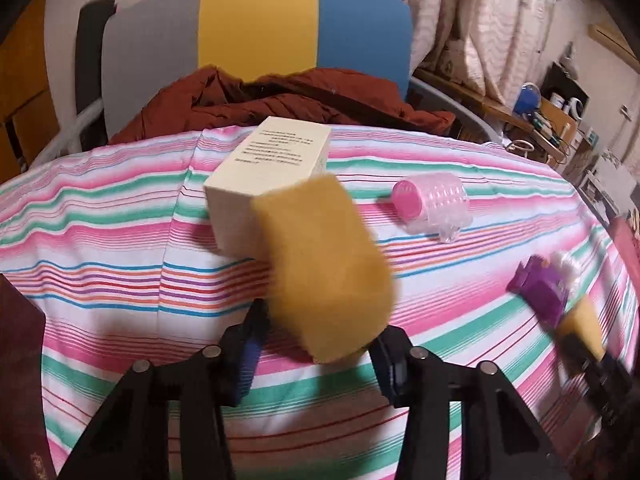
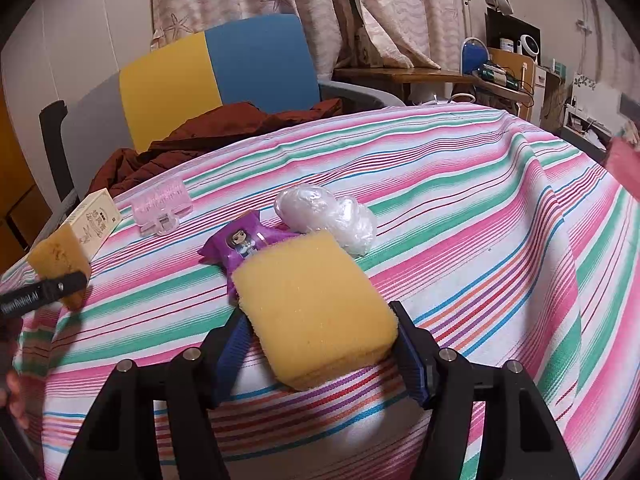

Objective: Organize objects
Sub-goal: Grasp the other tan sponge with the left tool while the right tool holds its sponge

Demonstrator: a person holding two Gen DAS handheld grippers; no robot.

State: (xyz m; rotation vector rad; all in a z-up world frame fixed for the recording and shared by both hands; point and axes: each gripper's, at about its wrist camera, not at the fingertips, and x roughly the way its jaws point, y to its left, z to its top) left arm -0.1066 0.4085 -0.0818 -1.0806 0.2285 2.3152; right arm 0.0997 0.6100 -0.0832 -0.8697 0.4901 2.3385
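My left gripper (image 1: 316, 340) is shut on a yellow sponge (image 1: 324, 268), held tilted above the striped cloth, just in front of a cream box (image 1: 264, 172). My right gripper (image 2: 320, 332) is shut on a second yellow sponge (image 2: 312, 312), low over the cloth. Right behind it lie a purple packet (image 2: 240, 244) and a crumpled clear plastic bag (image 2: 328, 216). A pink hair roller (image 1: 432, 204) lies to the right of the box; it also shows in the right wrist view (image 2: 162, 206). The left gripper with its sponge (image 2: 60, 260) shows at the far left there.
The striped cloth (image 1: 100, 240) covers the whole table. A chair with a yellow and blue back (image 1: 280, 28) stands behind the table, with a brown jacket (image 1: 280, 100) on it. A cluttered desk (image 2: 500, 76) stands at the back right.
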